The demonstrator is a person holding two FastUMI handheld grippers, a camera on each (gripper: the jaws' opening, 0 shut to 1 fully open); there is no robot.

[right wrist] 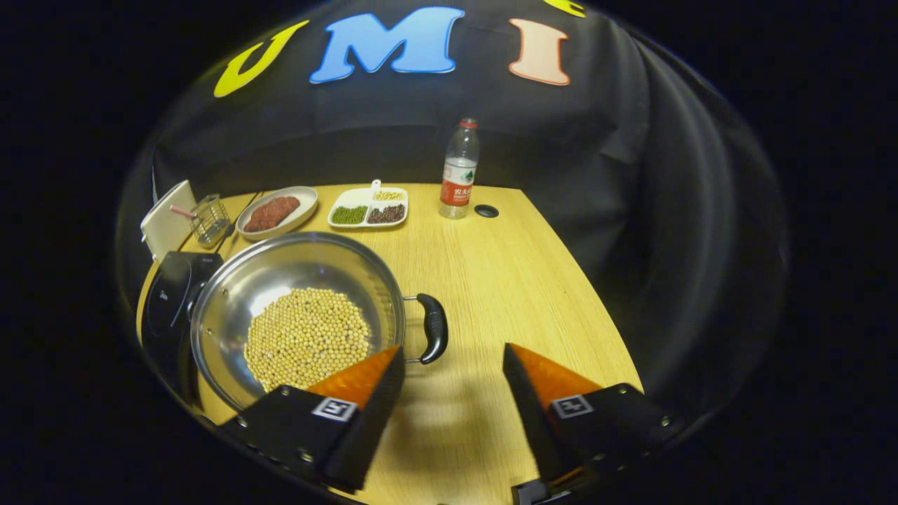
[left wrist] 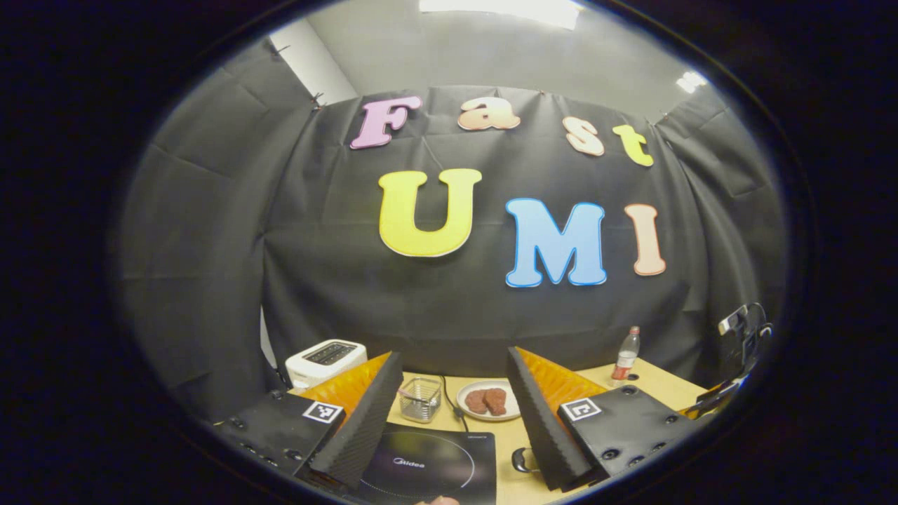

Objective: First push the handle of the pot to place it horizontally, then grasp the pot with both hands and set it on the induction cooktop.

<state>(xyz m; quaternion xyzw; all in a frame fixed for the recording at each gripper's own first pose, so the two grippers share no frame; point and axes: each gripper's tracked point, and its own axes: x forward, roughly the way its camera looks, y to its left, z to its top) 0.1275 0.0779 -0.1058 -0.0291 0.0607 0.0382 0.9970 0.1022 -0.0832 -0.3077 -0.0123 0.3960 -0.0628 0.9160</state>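
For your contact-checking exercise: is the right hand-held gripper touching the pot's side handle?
Apart. In the right gripper view, bare table shows between the open right hand-held gripper and the pot's side handle.

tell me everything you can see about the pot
The pot is a wide, shallow pan of shiny silvery metal, upright on the wooden table. A mound of pale yellow beans covers its bottom. A dark loop handle sticks out from its side toward the right claw, which is open and not touching it. Its far edge overlaps the black cooktop.
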